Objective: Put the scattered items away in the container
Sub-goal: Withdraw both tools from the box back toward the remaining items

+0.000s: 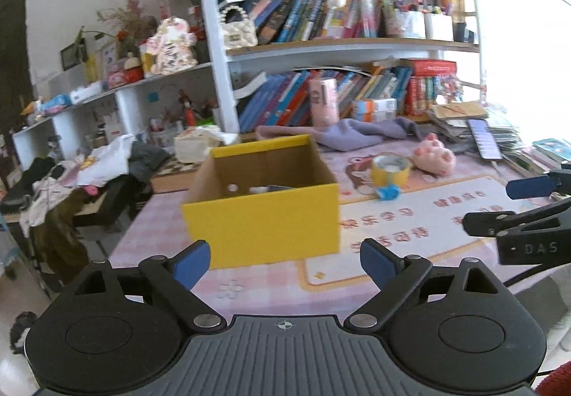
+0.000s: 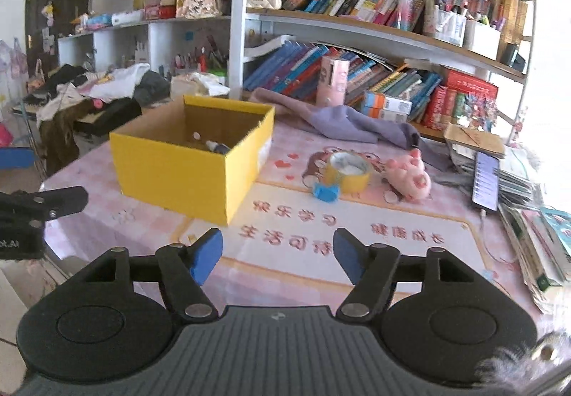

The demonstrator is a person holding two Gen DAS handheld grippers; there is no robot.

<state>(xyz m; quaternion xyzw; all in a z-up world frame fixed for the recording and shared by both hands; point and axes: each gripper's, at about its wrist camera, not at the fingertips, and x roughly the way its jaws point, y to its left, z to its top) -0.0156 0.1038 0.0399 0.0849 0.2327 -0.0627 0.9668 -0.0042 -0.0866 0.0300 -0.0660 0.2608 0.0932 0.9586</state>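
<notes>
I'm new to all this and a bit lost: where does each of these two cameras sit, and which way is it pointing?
Left wrist: on the left gripper, looking forward over its open blue-padded fingers at the yellow box; the right gripper shows at the right edge.
Right wrist: on the right gripper, fingers open, facing the pink table mat; the left gripper shows at the left edge.
Shared: box, yellow tape roll, pink pig toy, bookshelf.

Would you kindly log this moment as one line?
left claw open, empty | right claw open, empty | yellow box partly filled | tape roll, pink pig toy outside
</notes>
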